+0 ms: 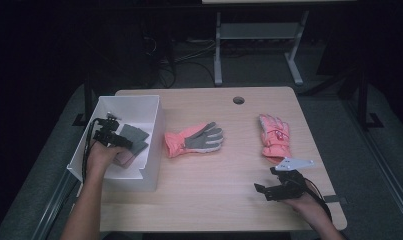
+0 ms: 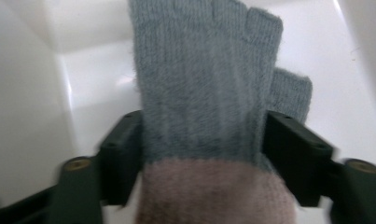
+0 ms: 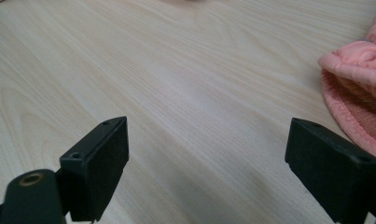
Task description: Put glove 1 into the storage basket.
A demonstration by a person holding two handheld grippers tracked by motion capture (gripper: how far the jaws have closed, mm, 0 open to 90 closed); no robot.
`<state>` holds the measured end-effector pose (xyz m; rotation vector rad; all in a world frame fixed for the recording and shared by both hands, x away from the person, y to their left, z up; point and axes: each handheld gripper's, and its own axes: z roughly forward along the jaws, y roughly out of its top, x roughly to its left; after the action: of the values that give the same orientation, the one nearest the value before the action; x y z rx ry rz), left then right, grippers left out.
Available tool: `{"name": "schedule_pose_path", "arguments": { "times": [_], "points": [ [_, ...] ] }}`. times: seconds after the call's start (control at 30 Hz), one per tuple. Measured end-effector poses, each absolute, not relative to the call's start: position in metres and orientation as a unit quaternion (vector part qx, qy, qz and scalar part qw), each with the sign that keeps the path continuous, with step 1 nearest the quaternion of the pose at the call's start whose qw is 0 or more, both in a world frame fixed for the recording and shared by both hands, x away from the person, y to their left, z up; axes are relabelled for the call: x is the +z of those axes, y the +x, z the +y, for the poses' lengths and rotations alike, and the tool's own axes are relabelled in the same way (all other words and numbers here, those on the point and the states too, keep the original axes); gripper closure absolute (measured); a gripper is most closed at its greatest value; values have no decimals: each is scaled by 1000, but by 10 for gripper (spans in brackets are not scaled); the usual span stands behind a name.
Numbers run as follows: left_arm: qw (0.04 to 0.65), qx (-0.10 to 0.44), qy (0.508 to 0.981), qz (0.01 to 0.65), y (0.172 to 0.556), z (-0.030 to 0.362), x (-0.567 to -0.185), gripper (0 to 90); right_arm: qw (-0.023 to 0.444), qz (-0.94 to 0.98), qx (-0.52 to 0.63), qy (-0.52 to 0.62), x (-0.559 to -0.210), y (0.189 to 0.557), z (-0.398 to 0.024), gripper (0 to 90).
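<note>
A grey knit fingerless glove [image 1: 134, 136] with a dusty pink cuff lies inside the white box [image 1: 154, 145] at the table's left. My left gripper [image 1: 115, 137] is down in the box. In the left gripper view the glove [image 2: 199, 84] lies between the jaws of that gripper [image 2: 202, 156], which stand wide at its sides without squeezing it. My right gripper [image 1: 267, 181] rests low over the table near the front right, open and empty [image 3: 206, 158]. A pink ski glove [image 1: 275, 136] lies just beyond it, its cuff [image 3: 358, 88] at the right of the right gripper view.
A second pink ski glove [image 1: 194, 139], grey palm up, lies mid-table beside the box. The wooden table [image 1: 214, 195] has a cable hole [image 1: 238, 100] at the back. The box's white walls [image 2: 22, 93] close in around the left gripper.
</note>
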<state>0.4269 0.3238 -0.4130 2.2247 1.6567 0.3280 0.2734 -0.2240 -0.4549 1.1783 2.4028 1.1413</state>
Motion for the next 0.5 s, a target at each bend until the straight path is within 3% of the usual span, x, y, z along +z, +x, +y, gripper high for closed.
{"name": "schedule_pose_path", "arguments": {
  "times": [0.2,0.5],
  "points": [
    [195,132,785,573,424,319,-388,163,117,820,391,402,-455,272,-225,131],
    [264,131,792,536,409,313,-353,141,115,822,390,399,-455,272,-223,132]
  ]
}}
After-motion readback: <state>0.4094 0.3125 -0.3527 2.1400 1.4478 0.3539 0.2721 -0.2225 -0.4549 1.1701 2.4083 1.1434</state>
